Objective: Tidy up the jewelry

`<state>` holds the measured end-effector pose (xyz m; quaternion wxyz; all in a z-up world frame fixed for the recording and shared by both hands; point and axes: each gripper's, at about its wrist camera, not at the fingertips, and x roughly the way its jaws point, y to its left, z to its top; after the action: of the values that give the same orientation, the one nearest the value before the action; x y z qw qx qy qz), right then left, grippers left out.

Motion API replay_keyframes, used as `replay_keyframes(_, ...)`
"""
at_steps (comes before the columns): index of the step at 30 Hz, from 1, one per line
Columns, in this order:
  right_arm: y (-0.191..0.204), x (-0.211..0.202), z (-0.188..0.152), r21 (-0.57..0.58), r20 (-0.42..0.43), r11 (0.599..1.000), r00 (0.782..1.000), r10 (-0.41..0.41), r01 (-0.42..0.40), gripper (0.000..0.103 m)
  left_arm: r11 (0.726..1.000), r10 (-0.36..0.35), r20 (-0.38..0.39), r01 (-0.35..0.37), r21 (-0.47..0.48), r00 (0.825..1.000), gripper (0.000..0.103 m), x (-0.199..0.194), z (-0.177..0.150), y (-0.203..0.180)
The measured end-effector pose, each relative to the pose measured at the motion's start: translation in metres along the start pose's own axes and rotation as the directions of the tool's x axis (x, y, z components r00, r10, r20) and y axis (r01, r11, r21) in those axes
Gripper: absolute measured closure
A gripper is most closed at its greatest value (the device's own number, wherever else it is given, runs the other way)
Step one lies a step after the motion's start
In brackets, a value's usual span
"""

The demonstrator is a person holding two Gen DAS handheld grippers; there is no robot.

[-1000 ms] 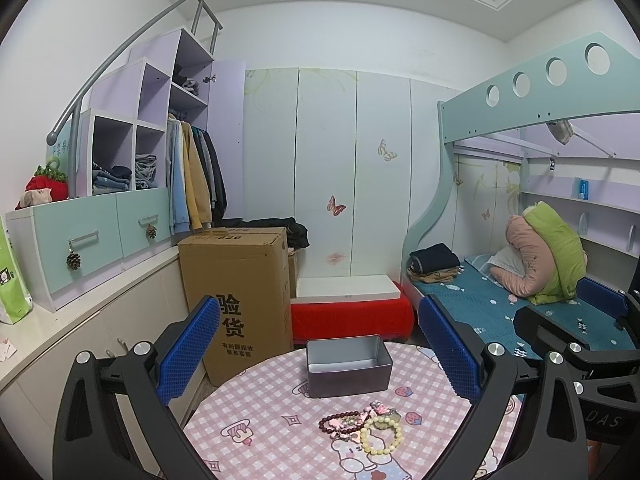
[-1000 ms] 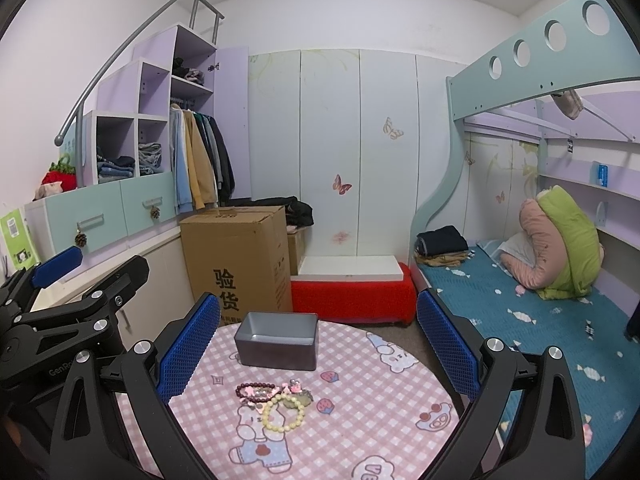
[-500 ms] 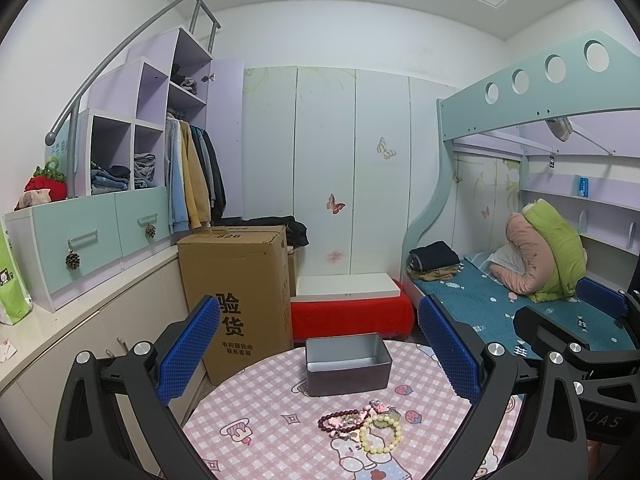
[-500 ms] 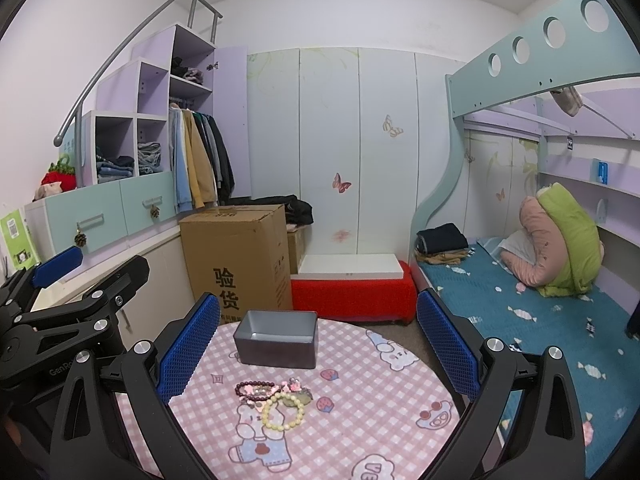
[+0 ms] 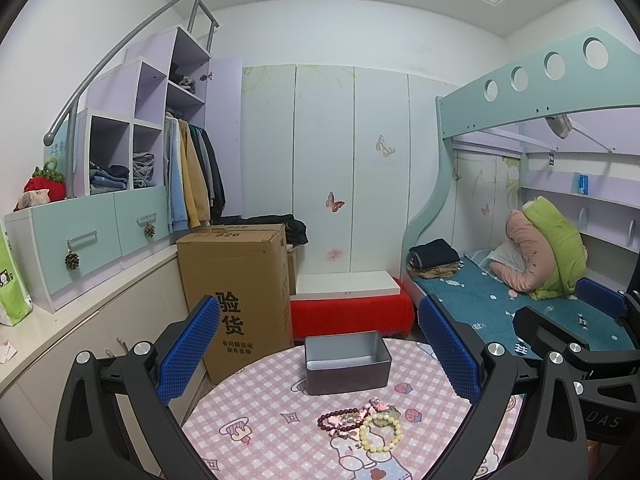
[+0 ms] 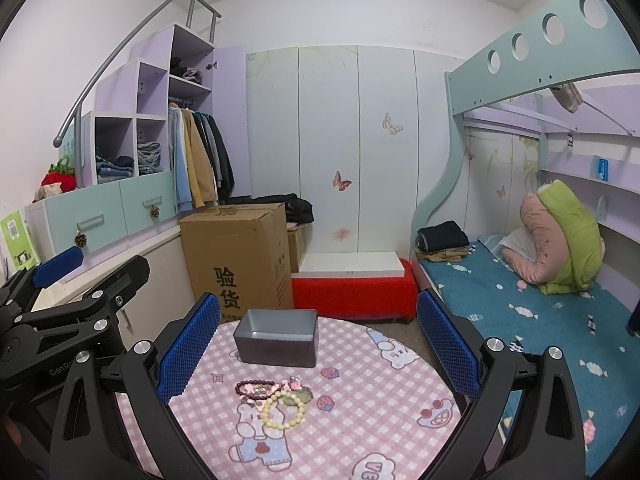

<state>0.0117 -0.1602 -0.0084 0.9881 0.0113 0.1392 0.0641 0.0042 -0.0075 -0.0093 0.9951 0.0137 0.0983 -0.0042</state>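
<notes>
Bedroom's round pink-checked table (image 5: 260, 408) holds jewelry (image 5: 360, 424).

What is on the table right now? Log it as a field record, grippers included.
surface: round table with pink checked cartoon cloth
container: grey rectangular metal tin, open, looks empty
jewelry: pale yellow bead bracelet, dark red bead bracelet, pink charm pieces, lying together in front of the tin
left gripper: open, above table, holding nothing
right gripper: open, above table, holding nothing
progress: no jewelry in tin yet
</notes>
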Motion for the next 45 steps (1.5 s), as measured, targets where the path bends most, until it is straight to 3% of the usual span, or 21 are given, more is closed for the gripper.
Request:
replay_keyframes(9, -0.004, 0.009, -0.010, 0.010, -0.023, 1.000, 1.000, 0.004, -0.004, 0.007, 1.000, -0.001, -0.038, 0.001, 0.002, 0.999, 0.007, 0.010, -0.005, 0.000)
replay_keyframes(13, -0.002, 0.020, -0.015, 0.015, -0.060, 1.000, 0.998, 0.001, 0.000, 0.007, 1.000, 0.013, -0.090, -0.012, 0.002, 0.996, 0.007, 0.025, -0.010, 0.005)
replay_keyframes(22, -0.013, 0.076, -0.051, 0.030, -0.242, 0.998, 0.969, -0.044, 0.053, 0.007, 0.997, 0.005, -0.279, -0.027, -0.073, 0.960, 0.007, 0.083, -0.058, 0.045)
replay_keyframes(25, -0.018, 0.101, -0.071, 0.031, -0.310, 0.997, 0.949, -0.055, 0.068, 0.007, 0.997, 0.030, -0.373, -0.052, -0.050, 0.927, 0.007, 0.107, -0.081, 0.051)
replay_keyframes(32, -0.014, 0.162, -0.119, 0.001, -0.488, 0.998, 0.871, -0.059, 0.069, 0.007, 1.000, 0.009, -0.587, -0.020, -0.012, 0.810, 0.007, 0.159, -0.142, 0.050)
replay_keyframes(33, -0.011, 0.170, -0.126, -0.001, -0.516, 0.998, 0.855, -0.054, 0.062, 0.007, 1.000, 0.013, -0.598, -0.020, -0.005, 0.802, 0.007, 0.163, -0.147, 0.049)
replay_keyframes(37, -0.008, 0.197, -0.143, 0.000, -0.562, 0.999, 0.826, -0.031, 0.037, 0.007, 1.000, 0.025, -0.622, -0.021, 0.013, 0.782, 0.007, 0.177, -0.158, 0.050)
replay_keyframes(45, 0.001, 0.226, -0.162, -0.007, -0.619, 1.000, 0.785, 0.004, -0.011, 0.008, 1.000, 0.018, -0.666, -0.022, 0.002, 0.745, 0.007, 0.208, -0.170, 0.051)
